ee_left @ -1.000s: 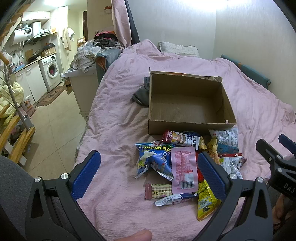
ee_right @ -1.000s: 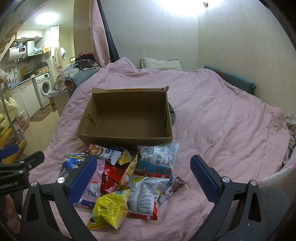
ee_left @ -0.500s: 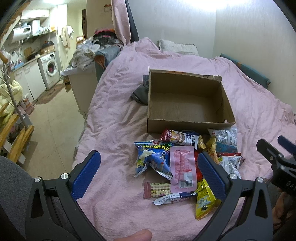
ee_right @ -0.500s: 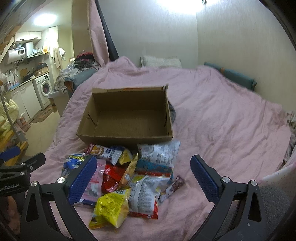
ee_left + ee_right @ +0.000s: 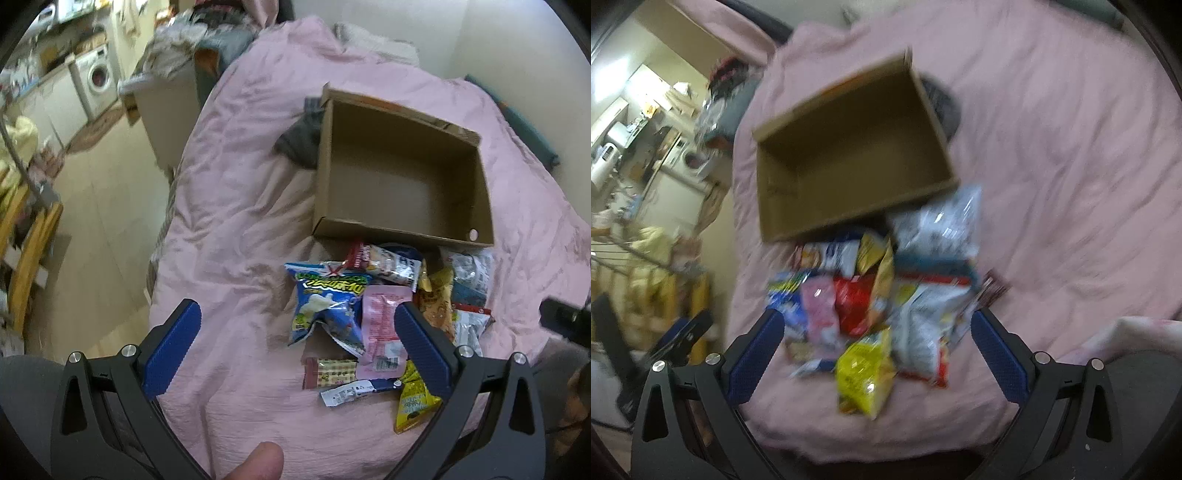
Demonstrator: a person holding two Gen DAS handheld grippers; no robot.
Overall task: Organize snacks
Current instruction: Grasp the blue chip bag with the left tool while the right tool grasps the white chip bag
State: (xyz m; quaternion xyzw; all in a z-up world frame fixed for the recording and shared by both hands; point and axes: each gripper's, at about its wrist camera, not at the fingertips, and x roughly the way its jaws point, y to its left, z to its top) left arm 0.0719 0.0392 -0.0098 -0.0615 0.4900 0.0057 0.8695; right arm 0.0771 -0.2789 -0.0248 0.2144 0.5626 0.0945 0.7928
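Note:
An empty cardboard box (image 5: 402,173) (image 5: 849,158) lies open on the pink bedspread. In front of it is a heap of snack packs: a blue bag (image 5: 325,306), a pink pack (image 5: 380,328), a yellow bag (image 5: 864,373), a white bag (image 5: 923,325) and a red bag (image 5: 853,302). My left gripper (image 5: 295,350) hovers open above the blue and pink packs, holding nothing. Above the yellow bag my right gripper (image 5: 877,356) is open too, and its view is blurred.
The pink bedspread (image 5: 240,206) runs to the bed's left edge, with tiled floor (image 5: 96,229) and a washing machine (image 5: 98,79) beyond. A grey cloth (image 5: 299,140) lies behind the box's left corner. A thumb (image 5: 258,461) shows at the bottom.
Both grippers have tipped downward and come in over the snack heap. The right view has rolled and blurred with quick motion. No pack has moved.

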